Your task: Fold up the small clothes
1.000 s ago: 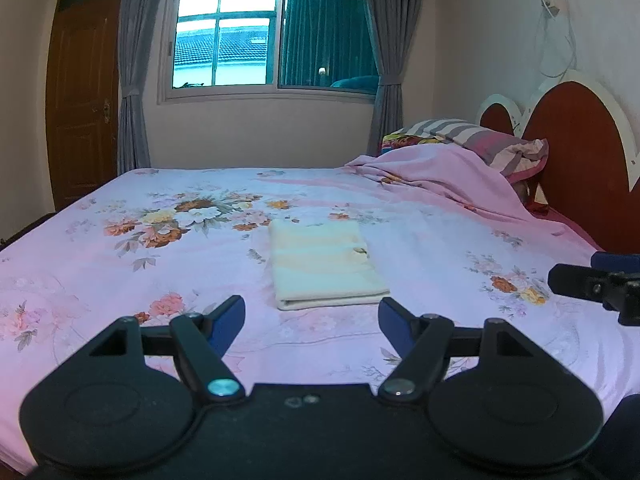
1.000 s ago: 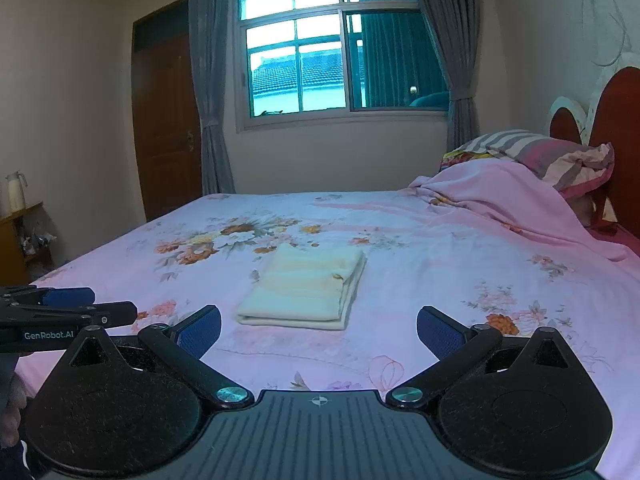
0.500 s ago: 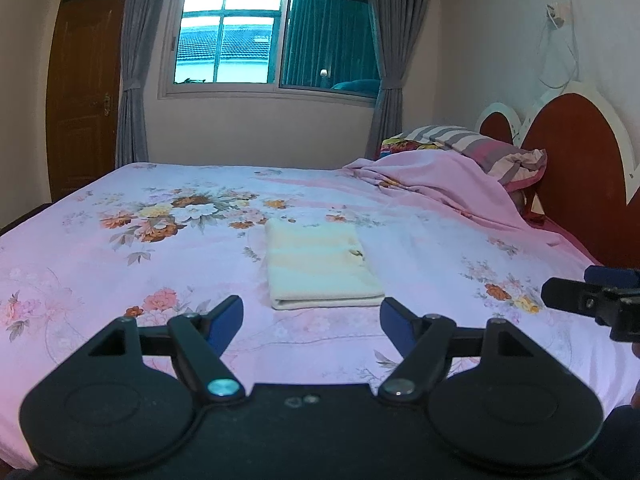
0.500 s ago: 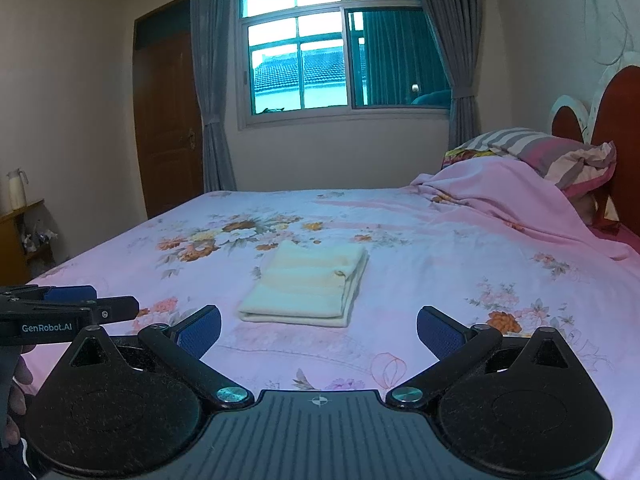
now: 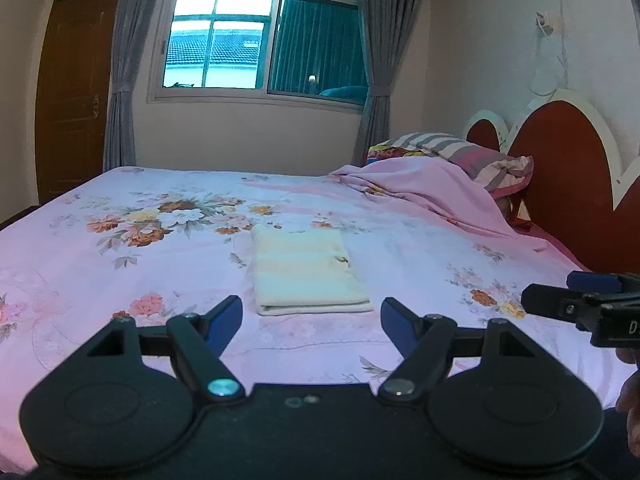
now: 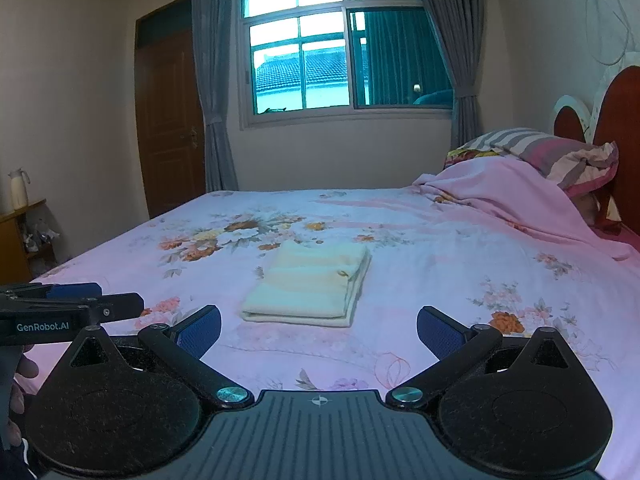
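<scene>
A pale yellow garment lies folded into a flat rectangle on the pink floral bed sheet; it also shows in the right wrist view. My left gripper is open and empty, held back from the garment's near edge. My right gripper is open and empty, also short of the garment. Each gripper shows at the edge of the other's view: the right one to the right, the left one to the left.
A crumpled pink blanket and striped pillows lie at the red headboard on the right. A window with grey curtains and a wooden door stand behind the bed. A side table with a jug is at far left.
Both grippers have drawn back and tilted up a little from the folded garment. The garment has not moved. Both stay open.
</scene>
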`<control>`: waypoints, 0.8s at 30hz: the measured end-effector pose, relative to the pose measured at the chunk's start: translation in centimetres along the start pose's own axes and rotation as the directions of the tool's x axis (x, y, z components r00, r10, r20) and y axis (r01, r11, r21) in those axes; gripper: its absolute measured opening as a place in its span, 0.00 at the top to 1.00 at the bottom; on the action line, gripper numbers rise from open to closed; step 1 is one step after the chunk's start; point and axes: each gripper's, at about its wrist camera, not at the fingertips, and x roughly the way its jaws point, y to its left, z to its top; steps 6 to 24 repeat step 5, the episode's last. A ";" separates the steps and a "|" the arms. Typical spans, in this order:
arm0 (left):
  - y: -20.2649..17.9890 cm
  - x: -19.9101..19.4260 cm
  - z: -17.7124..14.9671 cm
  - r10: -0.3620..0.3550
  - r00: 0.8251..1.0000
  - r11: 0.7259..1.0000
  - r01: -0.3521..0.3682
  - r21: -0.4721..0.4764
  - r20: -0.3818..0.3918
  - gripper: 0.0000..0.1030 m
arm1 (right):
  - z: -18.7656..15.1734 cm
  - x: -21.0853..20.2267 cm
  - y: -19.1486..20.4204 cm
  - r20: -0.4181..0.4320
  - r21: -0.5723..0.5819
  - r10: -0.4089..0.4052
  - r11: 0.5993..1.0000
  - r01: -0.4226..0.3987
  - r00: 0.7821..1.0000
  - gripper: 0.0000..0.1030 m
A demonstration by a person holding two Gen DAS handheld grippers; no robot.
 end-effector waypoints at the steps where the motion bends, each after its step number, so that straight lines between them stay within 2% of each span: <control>1: 0.0 0.0 0.0 -0.001 1.000 1.000 0.001 -0.001 0.002 0.28 | 0.0 0.0 0.0 0.001 -0.001 0.000 1.000 0.000 1.000 0.00; 24: -0.2 -0.1 0.0 0.008 1.000 1.000 -0.008 0.005 0.005 0.27 | -0.1 0.0 -0.2 0.003 -0.003 0.002 1.000 -0.002 1.000 0.00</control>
